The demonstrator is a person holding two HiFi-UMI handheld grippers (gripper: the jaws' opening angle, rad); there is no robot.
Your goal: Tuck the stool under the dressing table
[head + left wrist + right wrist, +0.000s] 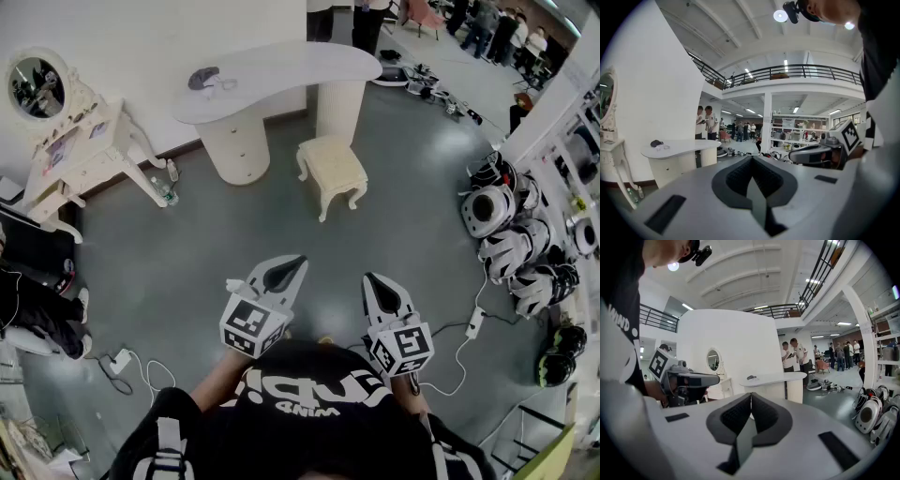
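**Figure: head view with both gripper views.** The left gripper and the right gripper lie side by side at the near edge of the scene, just beyond the person's black printed shirt. Both point toward the far furniture and are well apart from it. In each gripper view I see the dark jaw pads pressed together with nothing between them, so I read both grippers as closed and empty.

The cream square stool with curved legs stands upright on the grey floor, far from the grippers. It is on the near side of the white desk with a curved top and two round pedestals, just beside the right pedestal. From the head view it is out in the open, not beneath the top. A small dark object lies on the left part of the desk top.

At the far left stands an ornate cream dressing table with an oval mirror, well apart from the stool. At the right, a cluster of white and black rounded devices lies on the floor. A white power strip with its cable lies near them. A group of people stands at the far right.
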